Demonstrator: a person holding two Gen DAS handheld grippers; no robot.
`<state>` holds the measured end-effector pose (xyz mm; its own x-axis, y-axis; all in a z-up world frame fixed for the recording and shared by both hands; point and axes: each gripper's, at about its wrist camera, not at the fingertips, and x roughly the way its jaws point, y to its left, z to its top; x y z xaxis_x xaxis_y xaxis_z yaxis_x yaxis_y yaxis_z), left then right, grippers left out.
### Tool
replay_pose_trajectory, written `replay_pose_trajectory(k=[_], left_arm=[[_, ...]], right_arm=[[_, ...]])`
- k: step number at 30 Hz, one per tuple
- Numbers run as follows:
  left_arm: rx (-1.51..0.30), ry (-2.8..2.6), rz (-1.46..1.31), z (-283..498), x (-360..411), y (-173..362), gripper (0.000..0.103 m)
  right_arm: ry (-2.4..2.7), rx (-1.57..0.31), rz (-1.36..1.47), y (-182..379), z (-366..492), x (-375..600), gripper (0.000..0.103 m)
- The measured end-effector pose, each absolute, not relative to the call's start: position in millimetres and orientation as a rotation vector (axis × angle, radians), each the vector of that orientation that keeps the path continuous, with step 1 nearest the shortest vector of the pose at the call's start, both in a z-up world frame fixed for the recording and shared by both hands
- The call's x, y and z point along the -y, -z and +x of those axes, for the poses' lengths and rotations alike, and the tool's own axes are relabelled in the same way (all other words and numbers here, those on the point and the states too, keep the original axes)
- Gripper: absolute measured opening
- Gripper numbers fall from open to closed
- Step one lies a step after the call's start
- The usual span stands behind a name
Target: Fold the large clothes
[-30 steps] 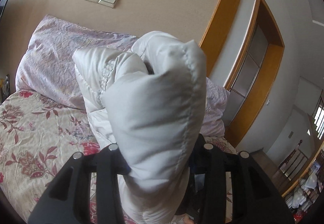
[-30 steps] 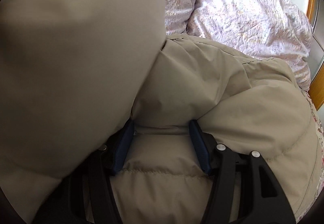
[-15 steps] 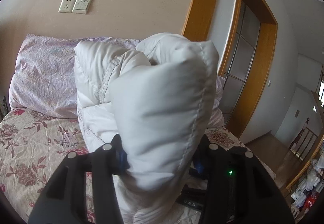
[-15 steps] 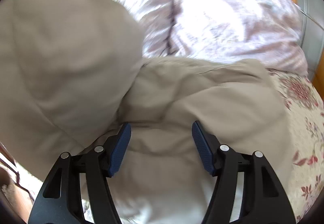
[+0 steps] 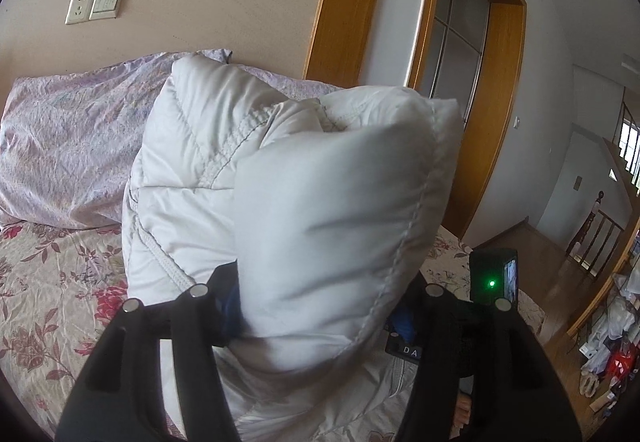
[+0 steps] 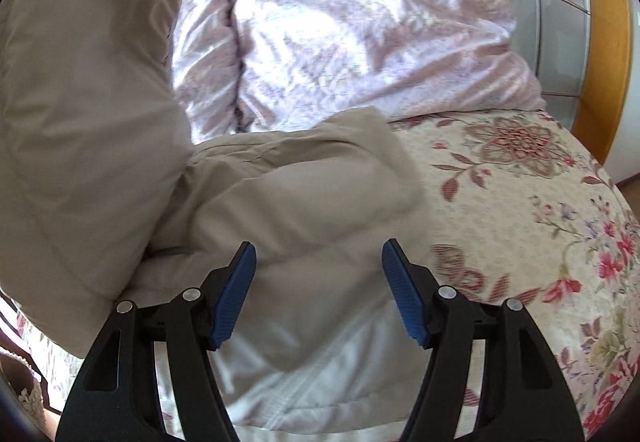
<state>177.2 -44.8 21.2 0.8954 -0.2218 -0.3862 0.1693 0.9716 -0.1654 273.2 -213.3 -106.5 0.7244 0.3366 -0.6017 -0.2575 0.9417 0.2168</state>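
A white puffy down jacket (image 5: 320, 202) fills the left wrist view. My left gripper (image 5: 316, 306) is shut on a thick fold of it and holds it up above the bed. In the right wrist view the same jacket (image 6: 280, 210) looks beige, partly lying on the bed and partly raised at the left. My right gripper (image 6: 318, 294) is open and empty just above the jacket, its blue pads (image 6: 236, 294) apart.
The bed has a floral bedspread (image 6: 520, 222) and lilac pillows (image 6: 352, 38) at the head. A wooden door frame (image 5: 492, 102) stands right of the bed. A wall socket (image 5: 94, 4) is above the pillows. A hallway with clutter (image 5: 612, 334) lies at the far right.
My right gripper has opened and let go of the jacket, then drawn back, baring the bedspread at right. My left gripper has lifted its fold and swung right.
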Motion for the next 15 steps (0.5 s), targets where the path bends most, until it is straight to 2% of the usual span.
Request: replay_pose_trajectory(k=[15], left_arm=[[-0.506,0.246,-0.102,204.9,102.9,15.1,0.068]], right_arm=[[-0.204,-0.718,0.079,120.4,282.7,284.7,0.067]])
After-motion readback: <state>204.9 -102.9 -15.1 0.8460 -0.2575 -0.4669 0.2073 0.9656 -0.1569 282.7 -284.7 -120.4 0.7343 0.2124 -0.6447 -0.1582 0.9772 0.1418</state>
